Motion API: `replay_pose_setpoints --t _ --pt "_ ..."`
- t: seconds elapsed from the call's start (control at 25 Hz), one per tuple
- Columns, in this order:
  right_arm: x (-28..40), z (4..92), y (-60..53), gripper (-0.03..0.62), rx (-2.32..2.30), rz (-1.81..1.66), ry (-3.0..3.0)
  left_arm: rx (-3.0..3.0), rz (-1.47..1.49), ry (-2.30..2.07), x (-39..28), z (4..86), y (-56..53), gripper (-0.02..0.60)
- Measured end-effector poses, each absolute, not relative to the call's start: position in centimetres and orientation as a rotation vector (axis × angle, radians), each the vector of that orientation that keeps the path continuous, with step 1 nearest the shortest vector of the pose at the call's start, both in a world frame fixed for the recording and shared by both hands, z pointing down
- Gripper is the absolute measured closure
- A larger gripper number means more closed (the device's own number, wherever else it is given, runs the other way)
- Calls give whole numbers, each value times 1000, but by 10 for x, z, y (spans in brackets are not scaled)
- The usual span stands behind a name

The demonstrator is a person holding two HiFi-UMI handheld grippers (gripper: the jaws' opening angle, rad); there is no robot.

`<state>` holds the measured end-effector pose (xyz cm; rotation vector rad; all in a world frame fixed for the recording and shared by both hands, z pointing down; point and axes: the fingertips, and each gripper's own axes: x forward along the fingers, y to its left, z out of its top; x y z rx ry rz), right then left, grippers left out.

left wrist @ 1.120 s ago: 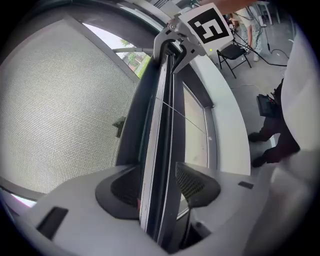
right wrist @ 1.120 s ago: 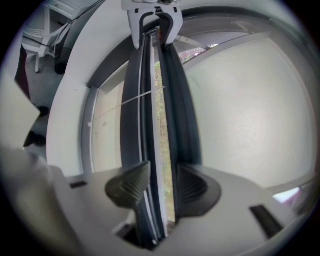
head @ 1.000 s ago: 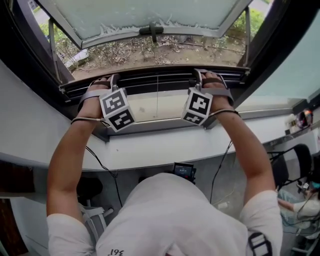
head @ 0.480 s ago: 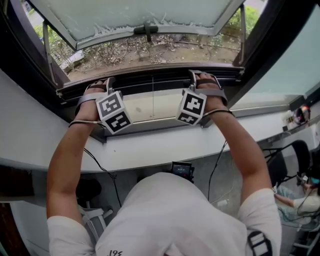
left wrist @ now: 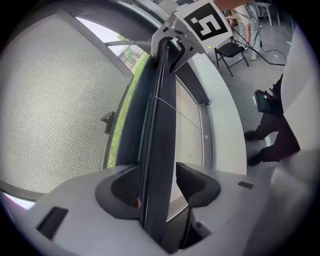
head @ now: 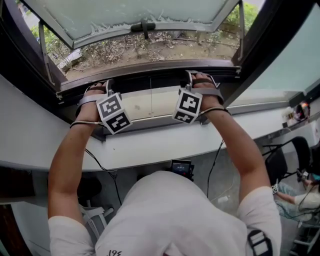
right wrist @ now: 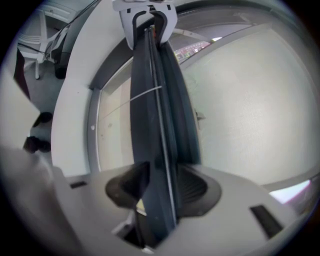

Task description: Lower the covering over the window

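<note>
Left gripper (head: 97, 86) is clamped on the covering's dark bottom bar (head: 150, 80) near its left end. Right gripper (head: 200, 77) grips the same bar near its right end. Over the last second, both grippers and the bar have sunk slightly toward the sill (head: 150, 145). Judged: lowering under way, incomplete. The bar lies just above the sill, long axis level, running left to right along it.

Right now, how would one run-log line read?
left gripper: shut on pull bar | right gripper: shut on pull bar | pull bar: not yet at sill | window sash: open
</note>
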<state>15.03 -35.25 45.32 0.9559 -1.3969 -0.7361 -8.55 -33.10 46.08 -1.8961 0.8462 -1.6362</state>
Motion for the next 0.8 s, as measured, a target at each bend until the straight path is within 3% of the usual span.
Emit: replay_pose_setpoints --t 0.8 --pt "150 470 -350 421 936 -725 -1376 -1917 -1652 819 -85 477 -330 364"
